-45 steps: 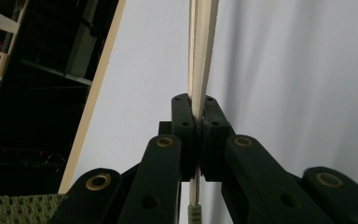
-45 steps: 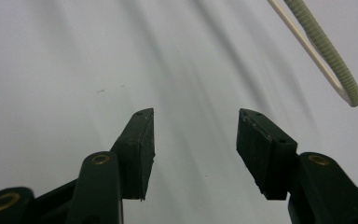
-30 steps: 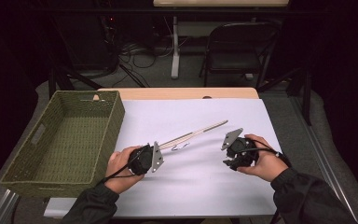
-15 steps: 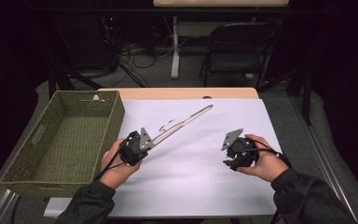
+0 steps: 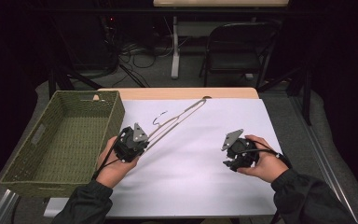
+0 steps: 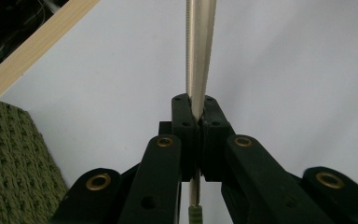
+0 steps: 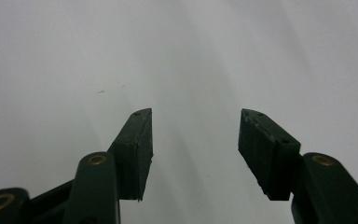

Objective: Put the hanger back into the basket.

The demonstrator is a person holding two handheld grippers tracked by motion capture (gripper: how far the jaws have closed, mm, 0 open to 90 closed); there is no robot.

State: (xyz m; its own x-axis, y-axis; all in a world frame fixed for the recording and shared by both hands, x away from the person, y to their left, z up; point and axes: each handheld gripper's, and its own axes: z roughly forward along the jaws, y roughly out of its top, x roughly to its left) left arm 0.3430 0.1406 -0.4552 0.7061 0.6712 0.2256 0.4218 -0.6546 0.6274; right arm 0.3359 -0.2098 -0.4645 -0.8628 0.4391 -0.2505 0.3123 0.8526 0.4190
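You have the metal tongs [image 5: 177, 119] clenched in your left gripper [image 5: 135, 140], lifted over the white sheet [image 5: 205, 172] and carried toward the woven basket [image 5: 60, 135], which sits at nine o'clock from the gripper. Your right gripper [image 7: 195, 140] hangs released over bare sheet, nothing between its pads. The tongs' long axis runs from your grip out toward two o'clock, far end near the table's back edge. Next, I'd judge, you swing them over the basket and let go
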